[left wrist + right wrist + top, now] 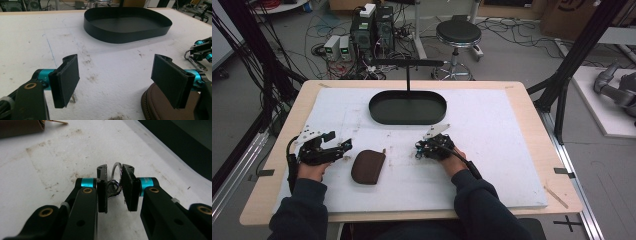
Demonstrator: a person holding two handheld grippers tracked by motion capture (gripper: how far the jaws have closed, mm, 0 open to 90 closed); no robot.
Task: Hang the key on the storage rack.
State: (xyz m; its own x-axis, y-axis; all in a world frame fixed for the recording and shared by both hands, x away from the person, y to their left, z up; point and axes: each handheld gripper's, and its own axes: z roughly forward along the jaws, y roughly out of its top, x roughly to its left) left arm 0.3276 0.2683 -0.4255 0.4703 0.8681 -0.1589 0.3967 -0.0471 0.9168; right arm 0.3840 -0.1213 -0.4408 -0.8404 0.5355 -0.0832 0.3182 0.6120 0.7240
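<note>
Right claw (114,188) clamps a key ring (115,178) — left claw (120,80) gapes beside the pouch (368,167), clear of the tray's (408,119) rim.

My left gripper (115,80) rests with fingers spread wide; my right gripper (115,188) has fingers nearly closed, both forearms low.

Dim, even light; soft close-up blur

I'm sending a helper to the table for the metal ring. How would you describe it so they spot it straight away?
Start at the black oval tray at the far side of the white mat. Come toward the person's side to the right gripper. The key ring stands between its jaws: a small shiny silver loop with a clip, unlike the matte brown zip pouch to its left.
</note>
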